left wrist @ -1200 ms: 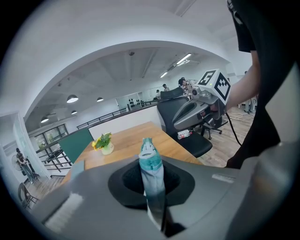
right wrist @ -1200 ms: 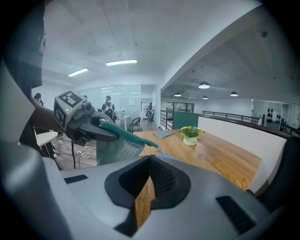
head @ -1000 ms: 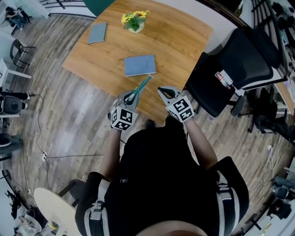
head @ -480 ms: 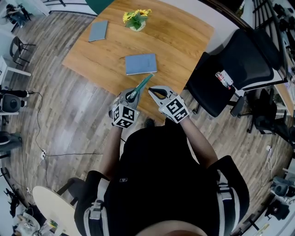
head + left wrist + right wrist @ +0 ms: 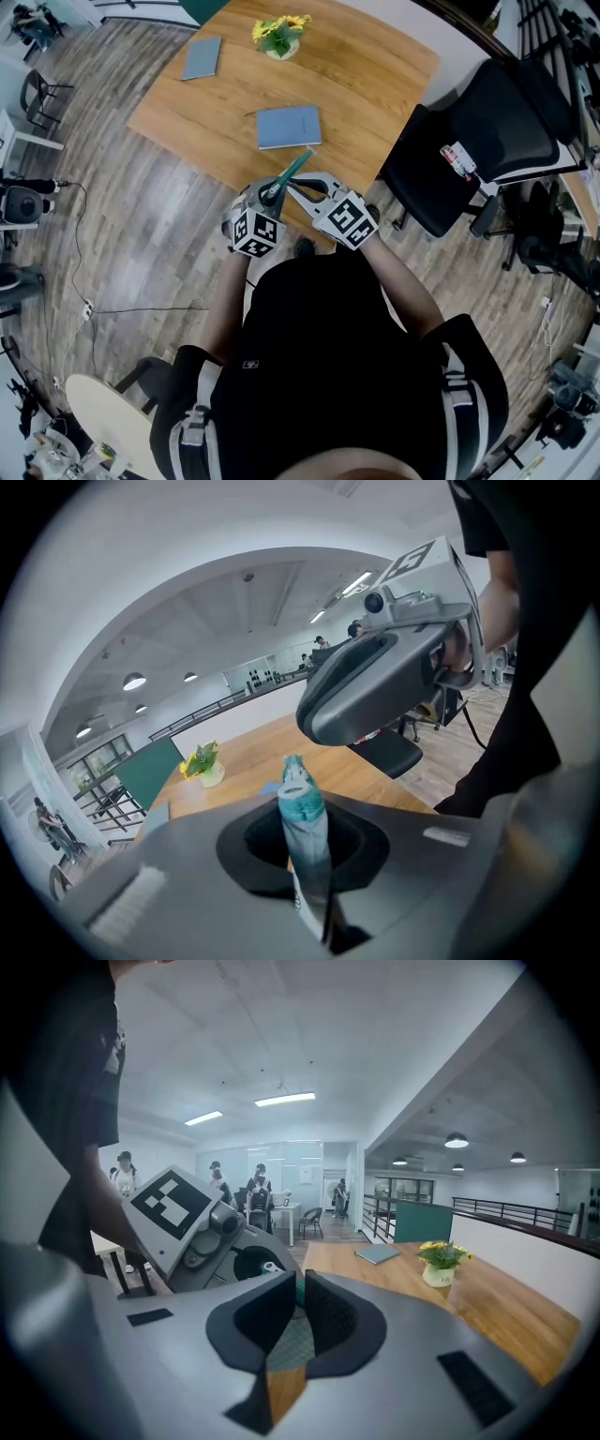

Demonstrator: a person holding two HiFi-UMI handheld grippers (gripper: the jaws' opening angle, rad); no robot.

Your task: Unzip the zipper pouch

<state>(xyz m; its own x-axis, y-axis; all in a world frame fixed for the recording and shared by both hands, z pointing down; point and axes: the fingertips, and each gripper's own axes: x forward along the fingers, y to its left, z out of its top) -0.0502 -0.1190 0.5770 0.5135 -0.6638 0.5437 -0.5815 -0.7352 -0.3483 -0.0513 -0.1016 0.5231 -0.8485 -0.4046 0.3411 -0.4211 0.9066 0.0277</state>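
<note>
Teal pouch (image 5: 302, 808), apparently, in left gripper (image 5: 269, 195)

This looks like an open-plan office. In the head view a broad wooden table (image 5: 366, 66) spans 11 to 1 o'clock, bearing a blue-grey notebook (image 5: 289, 127) and a small pot of yellow flowers (image 5: 277, 36). A black swivel chair (image 5: 487, 122) stands at 2 o'clock on grey plank flooring (image 5: 141, 216). In the right gripper view, strip ceiling lights (image 5: 284, 1100) hang at 12 o'clock above glass partitions (image 5: 291, 1162) (people (image 5: 258, 1185) stand among desks there), and a black railing (image 5: 525, 1208) runs at 3 o'clock.
</note>
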